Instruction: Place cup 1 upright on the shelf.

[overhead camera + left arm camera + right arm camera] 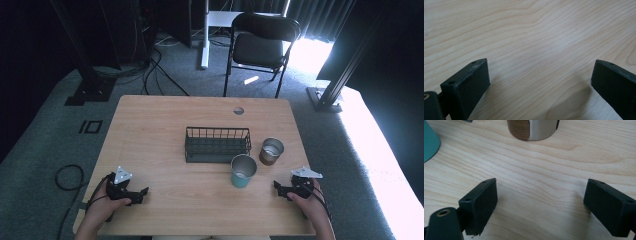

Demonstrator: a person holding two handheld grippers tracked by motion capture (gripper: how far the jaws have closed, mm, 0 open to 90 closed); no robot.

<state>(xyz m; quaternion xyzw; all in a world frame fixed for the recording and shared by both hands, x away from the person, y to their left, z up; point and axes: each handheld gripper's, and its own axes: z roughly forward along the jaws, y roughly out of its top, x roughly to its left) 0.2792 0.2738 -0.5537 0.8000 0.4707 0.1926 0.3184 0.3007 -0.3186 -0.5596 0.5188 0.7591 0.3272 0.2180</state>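
Surface (165, 120): light wood-grain top, fills the centre of the high view, dark carpet around it. A small round hole (238, 110) sits near its upper edge, right of centre.

Black folding chair (260, 42): top centre of the high view, beyond the surface, on the carpet.

Wire basket (217, 144): black, rectangular, open-topped, at the middle of the surface. Contents cannot be made out.

Teal cup (243, 171): upright, metal-lined mouth facing up, just below the basket's lower right corner, close to it; touching or not cannot be told. In the right gripper view its teal wall (430, 141) enters at the upper left edge.

Brown cup (271, 151): upright, metal rim, just right of the basket's right end and up-right of the teal cup, apart from it. In the right gripper view its base (531, 130) stands at top centre, brown band and bare metal both showing.

Left gripper (141, 192): lower left of the high view, held in the person's hand, resting low over the surface near its lower edge, well apart from basket and cups. In the left gripper view (540, 82) the jaws stand wide apart with bare wood between them; gripping nothing.

Right gripper (278, 187): lower right of the high view, held in the other hand, near the teal cup, below and right of it, not touching. In the right gripper view (540, 200) the jaws are spread wide, bare wood between them, both cups lying ahead.
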